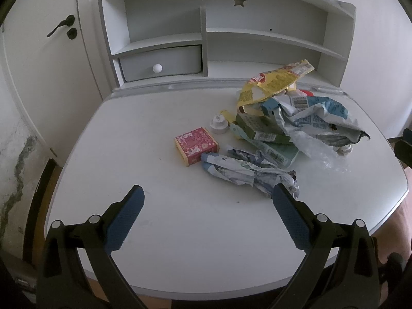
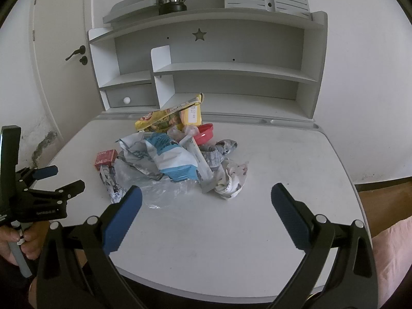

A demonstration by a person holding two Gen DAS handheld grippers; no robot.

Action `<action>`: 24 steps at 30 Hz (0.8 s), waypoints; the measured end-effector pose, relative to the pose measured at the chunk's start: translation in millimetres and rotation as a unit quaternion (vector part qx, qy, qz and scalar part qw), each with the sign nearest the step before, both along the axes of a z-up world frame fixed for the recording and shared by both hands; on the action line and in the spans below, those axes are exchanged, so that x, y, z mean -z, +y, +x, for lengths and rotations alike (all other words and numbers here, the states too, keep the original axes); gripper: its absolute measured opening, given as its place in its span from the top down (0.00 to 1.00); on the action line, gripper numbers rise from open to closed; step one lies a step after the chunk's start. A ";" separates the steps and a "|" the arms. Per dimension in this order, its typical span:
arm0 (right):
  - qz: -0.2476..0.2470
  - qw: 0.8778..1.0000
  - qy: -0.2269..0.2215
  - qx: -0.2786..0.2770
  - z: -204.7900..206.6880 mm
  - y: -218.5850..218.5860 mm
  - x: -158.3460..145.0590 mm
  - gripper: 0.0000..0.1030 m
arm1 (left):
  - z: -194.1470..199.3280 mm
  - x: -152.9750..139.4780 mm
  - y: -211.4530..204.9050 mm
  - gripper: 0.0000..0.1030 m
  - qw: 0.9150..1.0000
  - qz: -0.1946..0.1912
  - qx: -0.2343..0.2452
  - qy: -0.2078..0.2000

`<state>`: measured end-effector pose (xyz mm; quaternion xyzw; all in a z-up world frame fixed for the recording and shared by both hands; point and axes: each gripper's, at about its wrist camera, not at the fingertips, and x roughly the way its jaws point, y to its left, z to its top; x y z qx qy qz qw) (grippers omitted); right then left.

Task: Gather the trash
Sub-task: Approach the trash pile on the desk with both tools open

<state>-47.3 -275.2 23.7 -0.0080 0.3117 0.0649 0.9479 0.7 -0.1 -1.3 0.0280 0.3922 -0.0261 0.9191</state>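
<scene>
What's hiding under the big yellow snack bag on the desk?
Under the yellow snack bag peeks a red lid, some crumpled white wrapping and the blue and white bag. Anything deeper in the pile is covered.

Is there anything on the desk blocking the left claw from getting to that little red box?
Nothing visible does. The left claw hangs open over bare desk, and the red box lies ahead at the pile's near-left edge, with only crumpled newspaper beside it.
</scene>
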 end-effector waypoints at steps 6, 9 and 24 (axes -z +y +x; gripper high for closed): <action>0.000 1.000 0.000 0.000 0.1 -0.1 -0.1 0.06 | -0.8 0.3 0.6 0.06 1.000 0.000 0.002 0.000; 0.001 1.000 0.001 0.000 0.1 0.0 -0.4 0.06 | -0.8 0.2 0.9 0.06 1.000 0.000 0.003 0.001; 0.000 1.000 0.001 0.000 -0.4 0.5 -1.0 0.06 | -1.2 0.6 -0.9 0.06 1.000 0.002 0.004 0.003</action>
